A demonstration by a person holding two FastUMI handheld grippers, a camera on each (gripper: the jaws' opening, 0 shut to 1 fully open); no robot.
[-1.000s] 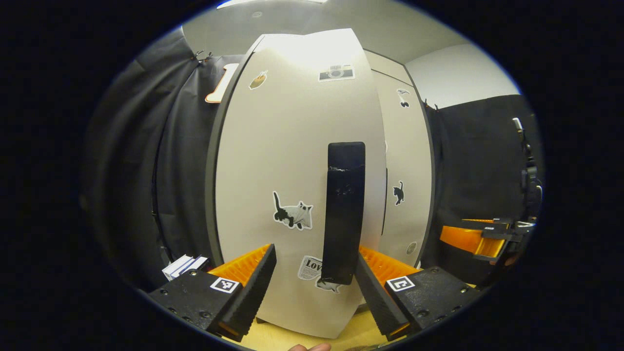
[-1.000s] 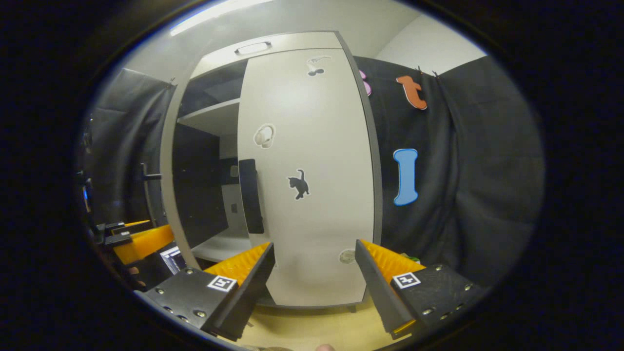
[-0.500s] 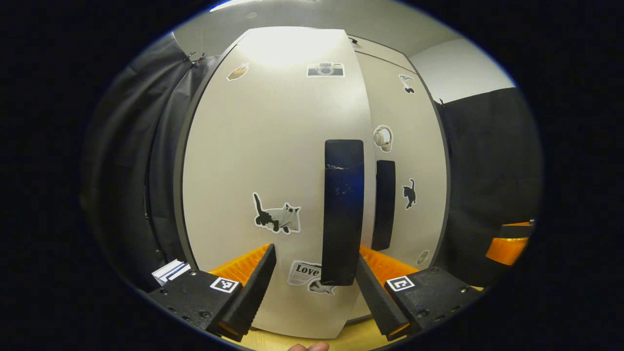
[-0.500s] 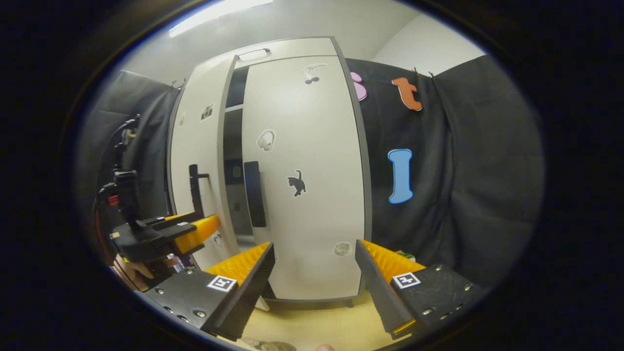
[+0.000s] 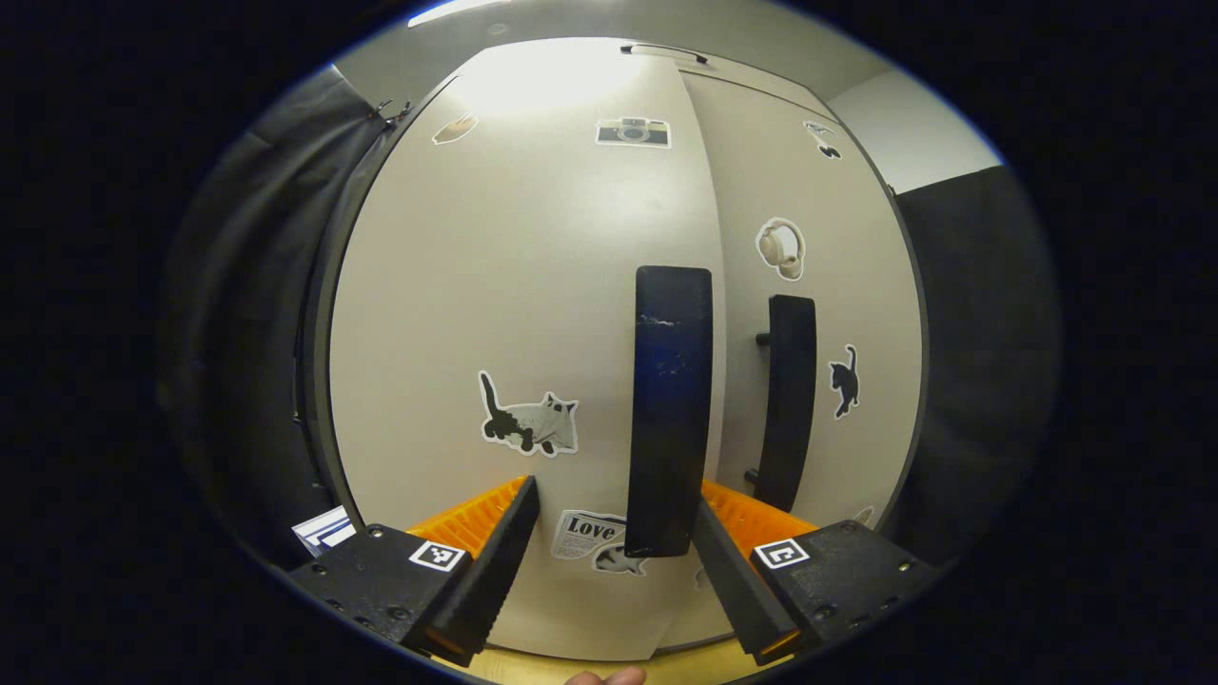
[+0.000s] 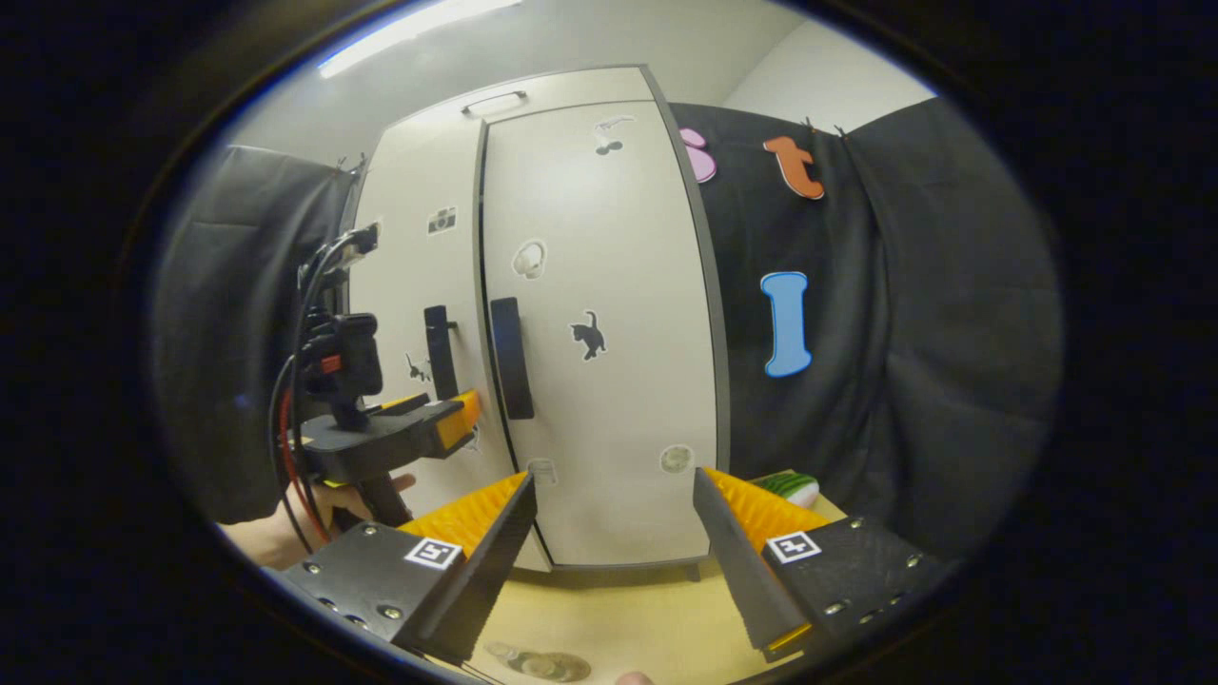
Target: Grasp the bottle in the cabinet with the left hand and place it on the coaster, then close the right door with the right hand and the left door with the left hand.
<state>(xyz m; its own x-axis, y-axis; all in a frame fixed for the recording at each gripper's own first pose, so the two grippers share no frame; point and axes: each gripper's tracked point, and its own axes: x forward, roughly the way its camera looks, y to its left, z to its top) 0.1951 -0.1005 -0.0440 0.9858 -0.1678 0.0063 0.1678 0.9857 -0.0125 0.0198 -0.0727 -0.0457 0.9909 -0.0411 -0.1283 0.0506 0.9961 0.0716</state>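
With your left gripper (image 5: 614, 533) up against the left door (image 5: 514, 314), its jaws stand wide, the door's handle (image 5: 671, 409) between them untouched. Your right gripper (image 6: 614, 533) hangs over the tabletop (image 6: 618, 618), jaws wide, empty. Beyond, right door (image 6: 599, 323) sits flush. Bottle's place: cannot tell.

Left gripper (image 5: 614, 542) fingers hide the left door (image 5: 514, 314) bottom.
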